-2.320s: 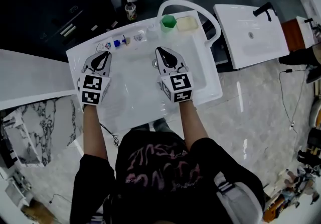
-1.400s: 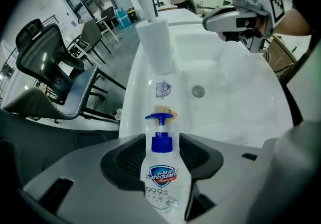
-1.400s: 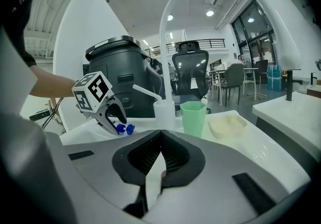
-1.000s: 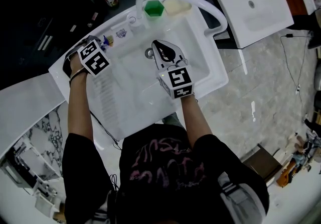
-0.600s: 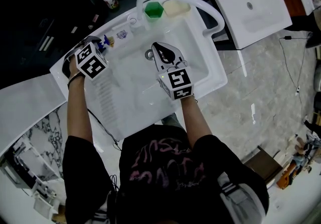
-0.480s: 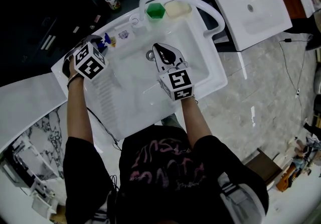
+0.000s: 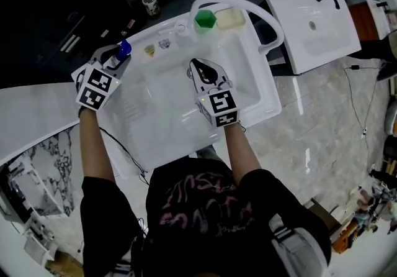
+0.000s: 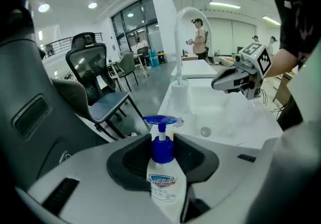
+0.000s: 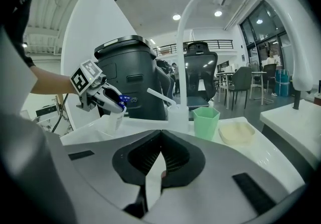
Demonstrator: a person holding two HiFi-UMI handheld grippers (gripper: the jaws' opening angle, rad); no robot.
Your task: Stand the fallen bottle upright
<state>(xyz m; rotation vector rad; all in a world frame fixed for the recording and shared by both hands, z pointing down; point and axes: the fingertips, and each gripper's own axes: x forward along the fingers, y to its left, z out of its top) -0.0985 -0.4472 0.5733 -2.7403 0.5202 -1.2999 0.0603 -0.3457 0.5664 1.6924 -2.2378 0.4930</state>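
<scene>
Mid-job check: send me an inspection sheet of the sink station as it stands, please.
Surface: white sink unit, basin bare.
Job's things: white pump bottle with blue top, pump end up, clamped in the left gripper.
Clutter: green hexagonal cup and pale yellow soap dish by the white arched faucet; small items on the back ledge.
Grippers: left gripper shut on the bottle; right gripper shut, empty, over the basin.
Cables: black cable hanging below the sink front.
Surroundings: second white basin with black tap; dark grey bin; office chair; person standing far off.
</scene>
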